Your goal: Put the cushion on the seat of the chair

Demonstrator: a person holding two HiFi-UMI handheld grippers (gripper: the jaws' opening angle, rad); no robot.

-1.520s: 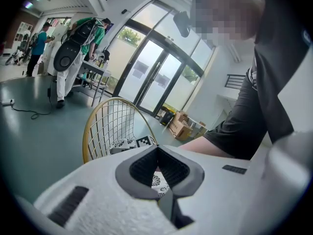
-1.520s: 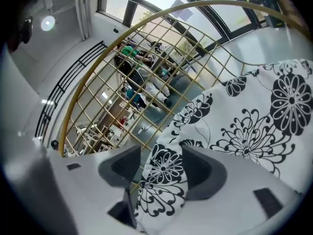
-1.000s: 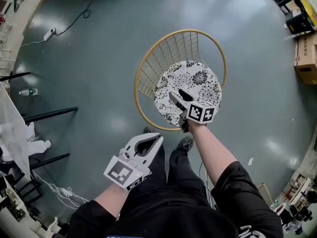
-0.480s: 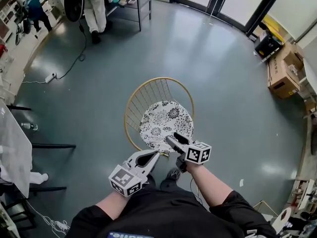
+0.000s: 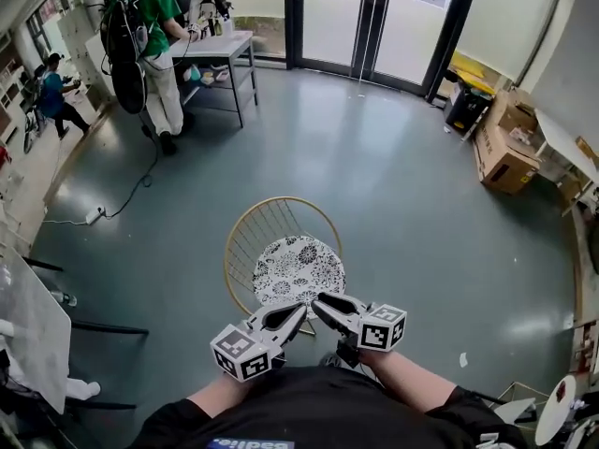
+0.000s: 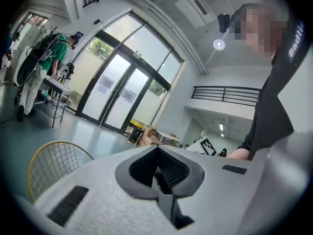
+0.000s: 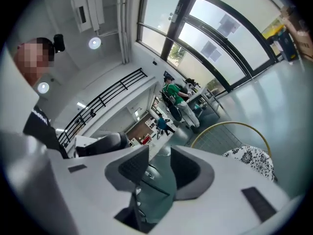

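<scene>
The round black-and-white flowered cushion (image 5: 298,267) lies flat on the seat of the gold wire chair (image 5: 245,241), on the floor in front of me. Both grippers are held up close to my body, apart from the chair. My left gripper (image 5: 298,311) has its jaws together with nothing in them; the left gripper view shows its shut tips (image 6: 157,151) and the chair's wire back (image 6: 49,165). My right gripper (image 5: 323,302) is closing, with a gap still between its jaws (image 7: 159,168) and nothing in it. The cushion (image 7: 249,158) and chair rim (image 7: 230,125) show beyond it.
A person in a green shirt (image 5: 154,45) with a backpack stands at a metal table (image 5: 220,50) at the back left. Glass doors (image 5: 374,17) are straight ahead. Cardboard boxes (image 5: 505,152) sit at the right. A cable (image 5: 122,195) runs over the floor at the left.
Both grippers rose and drew back from the chair toward my body. The right gripper, earlier over the cushion, is now clear of it with narrower jaws. The view tilted up.
</scene>
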